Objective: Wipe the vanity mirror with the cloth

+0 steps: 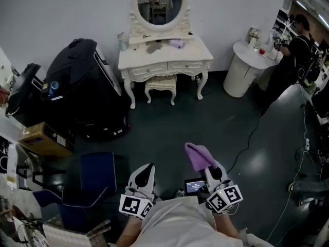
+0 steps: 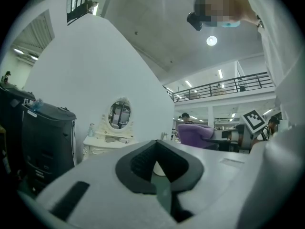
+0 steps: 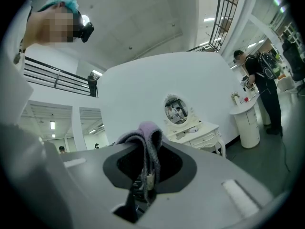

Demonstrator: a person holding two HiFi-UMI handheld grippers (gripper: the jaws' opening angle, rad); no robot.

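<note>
At the bottom of the head view, close in front of your body, you hold both grippers side by side and apart from each other. Your right gripper (image 1: pixel 208 165) is clenched on the purple cloth (image 1: pixel 198 155). In the right gripper view the cloth (image 3: pixel 146 133) is pinched between the two jaws, bunches up over their tips and hangs down into the dark hollow between them. Your left gripper (image 1: pixel 146 169) has its jaws brought together with nothing in them. In its own view the tips meet and only a thin sliver of floor shows through the hollow behind them. The vanity mirror (image 1: pixel 159 3), an oval in a cream carved frame, stands well away from you across the dark floor, upright on the back of the cream vanity table (image 1: pixel 198 53) against the white wall. Neither gripper nor the cloth is near it. A matching stool (image 1: pixel 159 85) sits tucked under the table. A few small things lie on the tabletop, too small to name with confidence. A large black case (image 1: pixel 82 84) stands to the table's left. A round white side table (image 1: pixel 245 71) is to its right, with a person (image 1: pixel 295 53) in dark clothes beside it.
</note>
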